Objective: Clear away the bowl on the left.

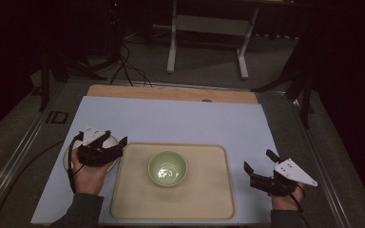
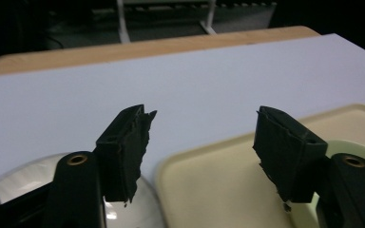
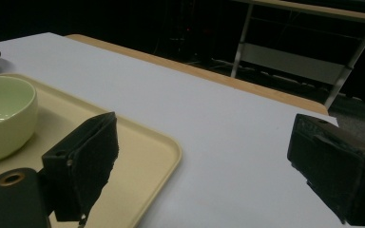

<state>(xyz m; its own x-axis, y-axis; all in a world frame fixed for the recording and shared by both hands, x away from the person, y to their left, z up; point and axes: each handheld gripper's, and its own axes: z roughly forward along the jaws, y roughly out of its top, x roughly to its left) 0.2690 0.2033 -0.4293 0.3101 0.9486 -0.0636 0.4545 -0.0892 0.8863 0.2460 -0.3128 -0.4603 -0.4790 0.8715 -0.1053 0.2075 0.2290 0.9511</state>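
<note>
White plate (image 1: 115, 142) at far left on the pale mat (image 1: 180, 118), under left gripper (image 1: 105, 148), jaws wide, nothing between. Green bowl (image 1: 167, 168) mid-tray (image 1: 209, 199). Right gripper (image 1: 256, 167) right of tray, jaws wide, empty.

bowl (image 1: 167, 168) on tray (image 1: 209, 204) | plate (image 1: 115, 140) left of tray

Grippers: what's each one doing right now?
Left gripper: open, holding nothing, above the white plate.
Right gripper: open, holding nothing.
</note>
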